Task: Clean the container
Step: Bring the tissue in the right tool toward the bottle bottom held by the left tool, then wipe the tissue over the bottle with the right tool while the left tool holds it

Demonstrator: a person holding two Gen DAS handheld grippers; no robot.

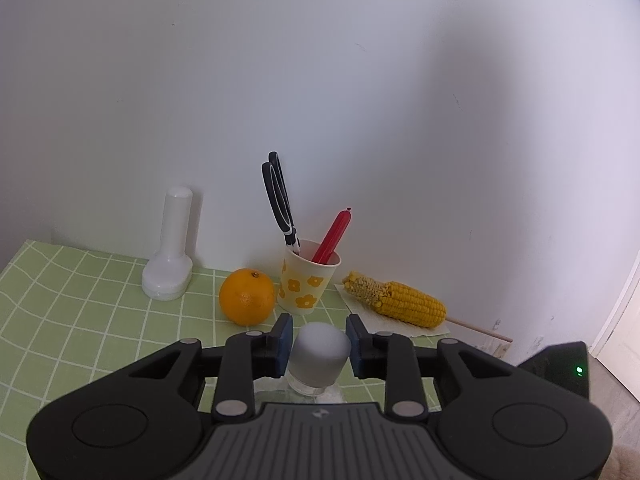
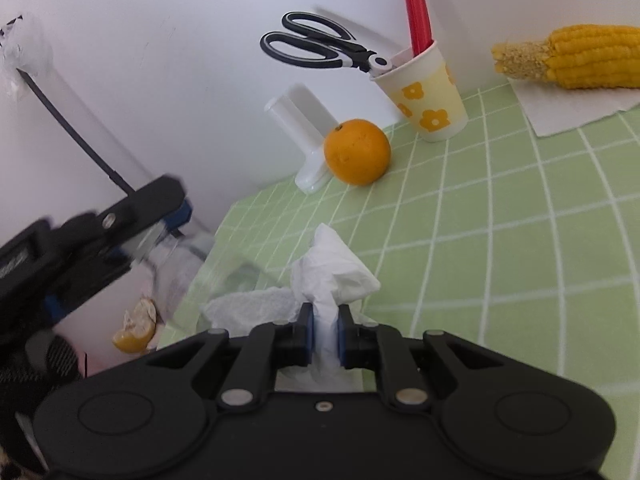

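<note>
A clear container with a frosted white cap [image 1: 320, 354] sits between the blue pads of my left gripper [image 1: 320, 336], which is shut on it at the cap. From the right wrist view, the left gripper [image 2: 120, 252] holds that container [image 2: 180, 268] tilted over the left edge of the table. My right gripper [image 2: 324, 320] is shut on a crumpled white tissue [image 2: 336, 268] that sticks up above its pads, just right of the container. More tissue [image 2: 248, 308] lies below it.
On the green checked cloth [image 2: 500, 240] near the wall stand an orange [image 1: 247, 297], a flowered paper cup [image 1: 306, 286] holding scissors [image 1: 278, 196] and a red stick [image 1: 332, 236], a corn cob [image 1: 400, 300] on a napkin, and a white plastic piece [image 1: 170, 256]. An orange piece [image 2: 136, 328] lies below the table edge.
</note>
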